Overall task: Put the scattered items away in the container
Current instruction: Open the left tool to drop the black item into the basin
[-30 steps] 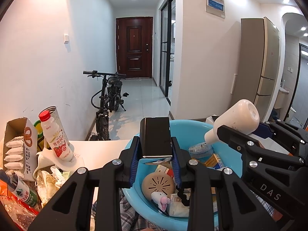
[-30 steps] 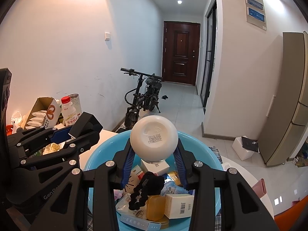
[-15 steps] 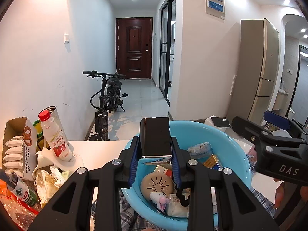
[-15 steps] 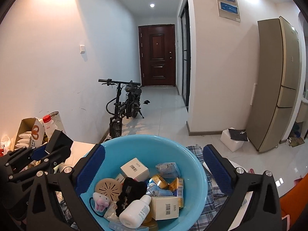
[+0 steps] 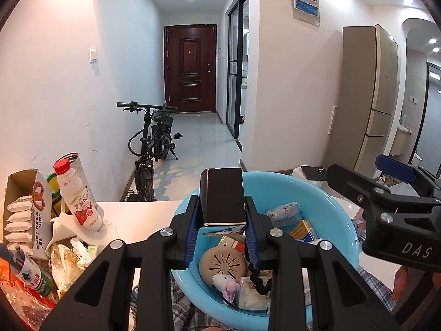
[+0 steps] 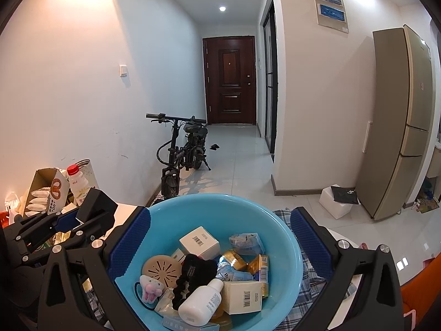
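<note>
The blue plastic basin [image 6: 286, 237] sits on a checked cloth [image 6: 306, 289] at the edge of the white surface [image 5: 137, 218], placed where both hands can reach over it, and it is already crowded with small boxes, packets, a round beige disc [image 6: 161, 270] and a black scrunchie [image 6: 193, 273]. A white lotion bottle [image 6: 201, 306] lies on its side on top of the heap, near the front wall. Off to the left, clutter such as a red-capped drink bottle [image 5: 78, 195] and a pretzel carton [image 5: 27, 212] stands outside the basin. The right gripper [image 6: 217, 237] hovers over the basin with its fingers spread wide and nothing between them. The left gripper [image 5: 222, 229] pinches a black box [image 5: 222, 195] upright between its blue pads, held above the near rim, ready, I would guess, to be dropped in
</note>
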Demonstrator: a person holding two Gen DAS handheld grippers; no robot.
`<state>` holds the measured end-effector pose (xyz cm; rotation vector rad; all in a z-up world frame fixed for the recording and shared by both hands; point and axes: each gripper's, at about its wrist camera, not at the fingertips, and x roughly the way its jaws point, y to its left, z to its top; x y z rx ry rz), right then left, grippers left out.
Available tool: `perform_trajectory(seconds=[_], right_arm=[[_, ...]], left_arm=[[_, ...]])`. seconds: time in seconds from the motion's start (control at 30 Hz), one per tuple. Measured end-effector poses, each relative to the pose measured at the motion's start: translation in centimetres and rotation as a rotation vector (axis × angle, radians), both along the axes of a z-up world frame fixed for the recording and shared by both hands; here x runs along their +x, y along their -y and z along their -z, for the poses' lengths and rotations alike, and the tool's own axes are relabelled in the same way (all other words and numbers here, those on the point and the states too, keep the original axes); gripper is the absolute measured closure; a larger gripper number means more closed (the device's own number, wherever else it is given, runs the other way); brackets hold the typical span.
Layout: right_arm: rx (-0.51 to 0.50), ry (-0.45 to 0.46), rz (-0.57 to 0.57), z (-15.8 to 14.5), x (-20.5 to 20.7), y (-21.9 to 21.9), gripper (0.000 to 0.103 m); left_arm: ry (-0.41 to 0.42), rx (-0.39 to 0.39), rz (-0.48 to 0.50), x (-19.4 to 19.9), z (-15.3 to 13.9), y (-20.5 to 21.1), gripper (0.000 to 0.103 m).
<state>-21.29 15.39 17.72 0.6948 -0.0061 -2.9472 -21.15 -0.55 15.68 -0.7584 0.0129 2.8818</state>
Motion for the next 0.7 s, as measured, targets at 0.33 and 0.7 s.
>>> perform_trajectory(seconds=[0.33,0.7], right_arm=[[-0.032,-0.03,0.001,-0.48,0.47,-0.24,0.0],[-0.033,-0.03,-0.008,-0.45,0.52,-0.29,0.0]], left_arm=[[0.001,-0.008,0.002,0.11,0.27,-0.19,0.075],[0.02,-0.021,0.01,-0.04,0.44,-0.68,0.015]])
